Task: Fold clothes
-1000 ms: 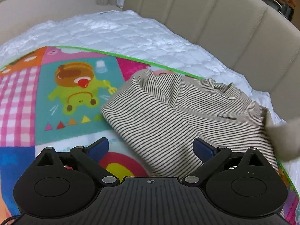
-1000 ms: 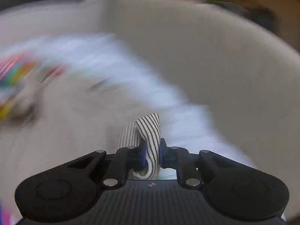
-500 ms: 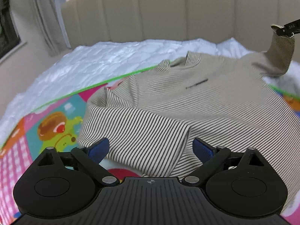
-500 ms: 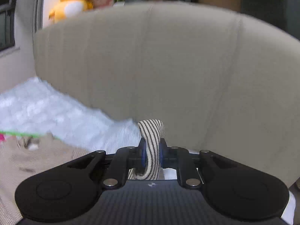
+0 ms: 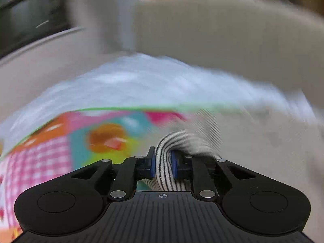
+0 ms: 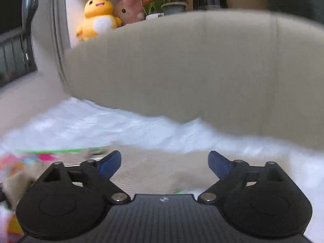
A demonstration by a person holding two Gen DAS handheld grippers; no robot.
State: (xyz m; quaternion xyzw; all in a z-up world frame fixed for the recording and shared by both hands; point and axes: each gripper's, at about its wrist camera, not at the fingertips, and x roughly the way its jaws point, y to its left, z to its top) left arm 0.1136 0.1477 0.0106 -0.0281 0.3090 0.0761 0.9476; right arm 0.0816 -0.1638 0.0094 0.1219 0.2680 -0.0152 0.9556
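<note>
The left gripper has just been closing, and its blue fingers are now clenched on a bunched fold of the striped shirt, which rises between them in the lower middle of the left wrist view. The rest of the shirt spreads to the right of the frame, very blurred, over the colourful play mat that lies on the white quilted bed cover. The right gripper has just been opening; its fingers are released and stand wide apart, with nothing pressed between them, and the striped cloth lies flat below them in the lower middle of that view. The beige headboard fills the upper part behind. I judge that the step in hand is to straighten or bring over the left part of the shirt. To do it well, the left hand should keep its hold firm and pull the cloth smoothly and low over the mat, so that no new wrinkles form. The right hand, being free, could take the opposite edge, so both sides move together and the fold line stays straight.
</note>
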